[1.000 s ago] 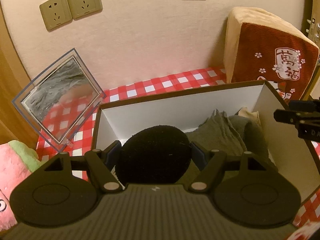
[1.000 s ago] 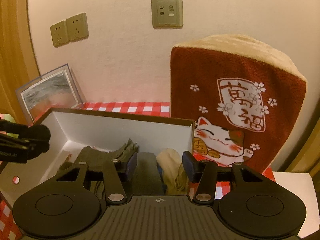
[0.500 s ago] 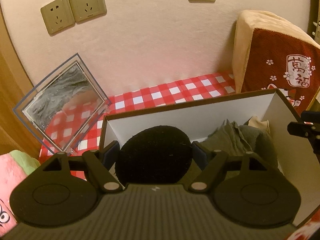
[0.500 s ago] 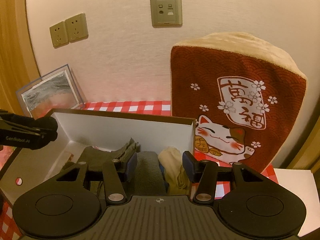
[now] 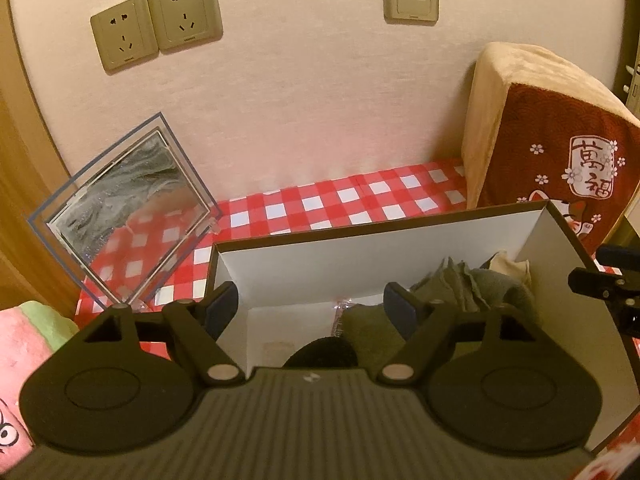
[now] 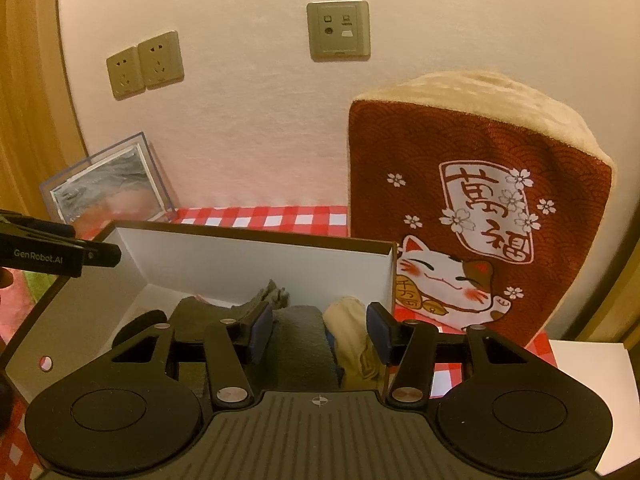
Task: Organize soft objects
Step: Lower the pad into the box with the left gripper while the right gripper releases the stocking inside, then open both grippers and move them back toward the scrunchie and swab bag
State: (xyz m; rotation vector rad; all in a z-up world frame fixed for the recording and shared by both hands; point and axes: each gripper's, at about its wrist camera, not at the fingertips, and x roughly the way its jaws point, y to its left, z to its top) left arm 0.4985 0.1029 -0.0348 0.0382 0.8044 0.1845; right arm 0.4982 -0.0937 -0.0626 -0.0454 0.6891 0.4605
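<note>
we see the left tongs (image 5: 310, 304) spread wide above the left end of the open white-lined box (image 5: 360, 256), nothing between the pads. the figure rose over the last moment, so these tongs are opening. the black round soft item (image 5: 322, 354) lies on the box floor just below them, apart from both pads. the right tongs (image 6: 320, 330) hang half spread over the right end of the box, pinching nothing; below them lie a grey folded cloth (image 6: 304, 336) and a cream cloth (image 6: 350, 322), with an olive cloth (image 6: 204, 316) to the left. the box sits on the red checked desk (image 5: 340, 204), beside a red lucky-cat cushion (image 6: 480, 216) and a clear frame (image 5: 124, 208).
</note>
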